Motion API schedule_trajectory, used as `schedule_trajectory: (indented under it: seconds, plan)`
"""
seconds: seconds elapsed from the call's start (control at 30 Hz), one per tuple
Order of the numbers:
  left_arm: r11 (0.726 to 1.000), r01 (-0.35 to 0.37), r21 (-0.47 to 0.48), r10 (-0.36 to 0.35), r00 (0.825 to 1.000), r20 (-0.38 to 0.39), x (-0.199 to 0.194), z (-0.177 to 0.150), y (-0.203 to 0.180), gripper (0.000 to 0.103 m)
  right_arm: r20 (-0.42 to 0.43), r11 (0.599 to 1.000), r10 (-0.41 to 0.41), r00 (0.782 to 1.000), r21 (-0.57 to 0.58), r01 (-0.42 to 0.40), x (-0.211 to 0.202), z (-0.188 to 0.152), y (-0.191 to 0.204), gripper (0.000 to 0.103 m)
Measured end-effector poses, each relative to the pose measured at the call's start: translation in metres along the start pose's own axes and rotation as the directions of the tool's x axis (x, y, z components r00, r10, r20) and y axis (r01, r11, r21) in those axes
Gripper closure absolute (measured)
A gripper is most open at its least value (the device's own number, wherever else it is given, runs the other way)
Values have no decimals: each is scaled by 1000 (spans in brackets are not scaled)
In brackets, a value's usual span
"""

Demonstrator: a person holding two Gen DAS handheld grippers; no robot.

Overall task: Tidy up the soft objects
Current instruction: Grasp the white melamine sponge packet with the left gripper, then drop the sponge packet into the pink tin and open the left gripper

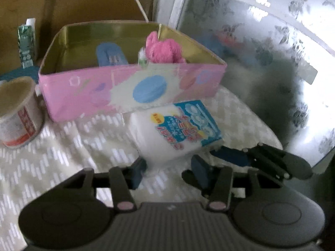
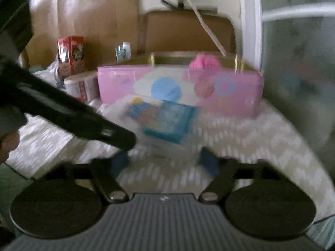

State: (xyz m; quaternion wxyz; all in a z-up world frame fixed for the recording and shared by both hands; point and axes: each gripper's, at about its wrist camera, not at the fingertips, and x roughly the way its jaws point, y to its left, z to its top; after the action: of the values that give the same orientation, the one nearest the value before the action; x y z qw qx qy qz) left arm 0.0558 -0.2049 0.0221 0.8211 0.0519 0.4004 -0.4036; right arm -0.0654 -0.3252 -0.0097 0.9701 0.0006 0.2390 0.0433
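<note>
A white sponge pack with a blue label [image 1: 178,129] lies on the patterned cloth in front of a pink tin box [image 1: 129,87]. A pink plush toy [image 1: 165,48] sits inside the box by its front wall. My left gripper [image 1: 169,171] is open, its blue pads either side of the pack's near end. In the right wrist view the pack [image 2: 161,119], the box [image 2: 230,90] and the plush [image 2: 204,61] show blurred. My right gripper [image 2: 165,163] is open and empty, just short of the pack. The left gripper's black body [image 2: 73,113] crosses that view at left.
A paper cup [image 1: 18,113] stands left of the box, with a green carton [image 1: 26,46] behind it. A red snack box [image 2: 71,56] stands at the back left. The right gripper's body [image 1: 272,159] is at my right. A frosted window [image 1: 272,62] borders the table's right.
</note>
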Motion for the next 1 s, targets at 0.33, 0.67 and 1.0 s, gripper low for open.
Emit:
schedule_trajectory:
  seconds: [0.33, 0.67, 1.0]
  plan:
    - [996, -84, 6, 79, 961, 267, -38, 68, 29, 39, 188, 999, 17, 982, 38, -25, 15, 78, -7, 53]
    - [970, -234, -71, 244, 897, 370, -53, 53, 66, 12, 126, 992, -56, 991, 123, 40, 68, 87, -8, 41]
    - [757, -579, -303, 645, 736, 205, -118, -29, 181, 11, 144, 980, 160, 977, 94, -174, 51, 133, 47, 42]
